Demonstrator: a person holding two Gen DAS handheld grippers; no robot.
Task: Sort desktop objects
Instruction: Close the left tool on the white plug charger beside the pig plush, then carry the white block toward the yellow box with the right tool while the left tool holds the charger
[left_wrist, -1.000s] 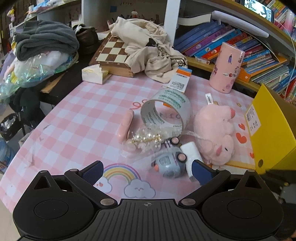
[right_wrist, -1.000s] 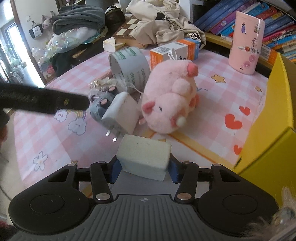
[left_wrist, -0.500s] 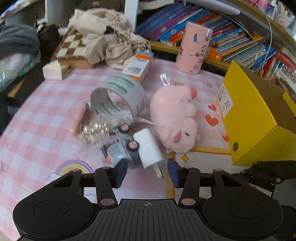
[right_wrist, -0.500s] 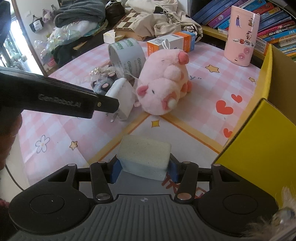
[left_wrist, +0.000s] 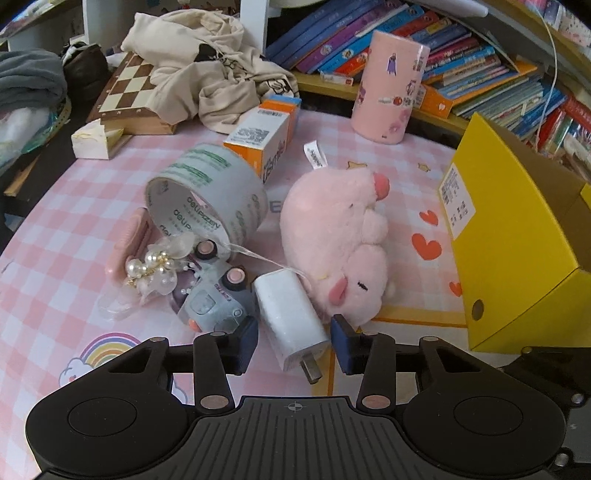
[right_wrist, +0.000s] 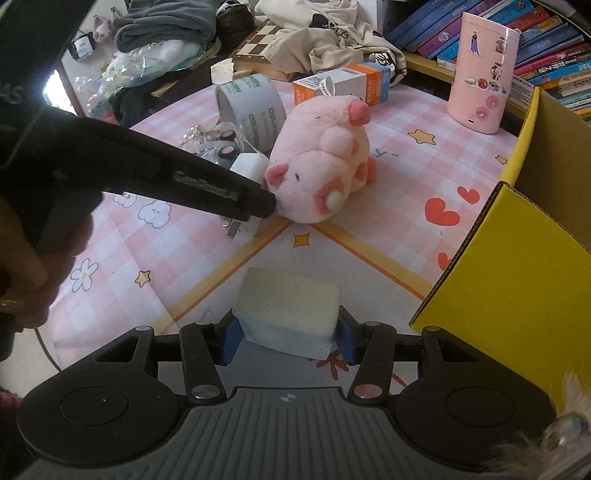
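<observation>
White charger (left_wrist: 290, 317) lies flat, prongs out; pale sponge block (right_wrist: 290, 312) clamped.

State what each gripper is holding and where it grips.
The right gripper holds a white block, pinched across its two side faces. The left gripper holds nothing; its open fingers straddle the white charger.

The left gripper (left_wrist: 294, 343) is built of matte black plastic, with a ribbed grey-black centre plate marked by a small crosshair, two round discs moulded into the housing, copper-coloured screw heads on the linkage bars and dark blue pads (left_wrist: 341, 341) on the fingers. The right gripper (right_wrist: 286, 338) is made the same way, its pads (right_wrist: 229, 341) a brighter blue. In the right wrist view, raised lettering is seen along the side of the left gripper, and bare skin of the left hand (right_wrist: 35, 273) shows.
</observation>
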